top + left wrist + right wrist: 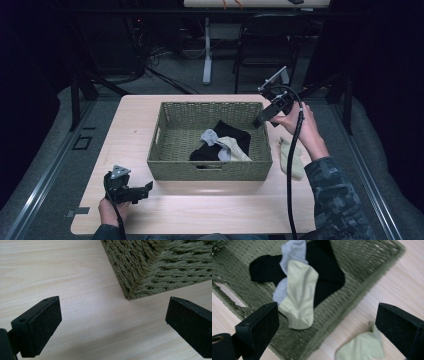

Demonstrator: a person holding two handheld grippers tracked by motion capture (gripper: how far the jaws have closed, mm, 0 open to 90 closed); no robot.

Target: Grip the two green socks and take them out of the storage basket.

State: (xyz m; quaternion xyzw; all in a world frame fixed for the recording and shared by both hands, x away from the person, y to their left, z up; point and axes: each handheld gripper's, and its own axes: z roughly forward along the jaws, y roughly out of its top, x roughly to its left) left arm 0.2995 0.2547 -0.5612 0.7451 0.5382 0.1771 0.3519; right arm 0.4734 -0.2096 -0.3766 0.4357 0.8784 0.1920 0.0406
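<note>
A woven olive basket (210, 170) stands mid-table and holds a black sock (231, 131), a grey sock (210, 136) and a pale yellow sock (235, 148). A second pale yellow sock (294, 157) lies on the table to the right of the basket. My right gripper (260, 121) hovers over the basket's right rim, open and with nothing between its jaws. From the right gripper view the yellow sock (299, 290) lies across the black sock (327, 272), and the loose sock (362, 348) sits outside the rim (352, 302). My left gripper (147, 189) rests open near the basket's front left corner (155, 267).
The light wooden table (135, 130) has bare room left of the basket and along the front edge. Beyond the table's far edge are a chair (265, 45), a white desk leg (207, 55) and cables on a dark floor.
</note>
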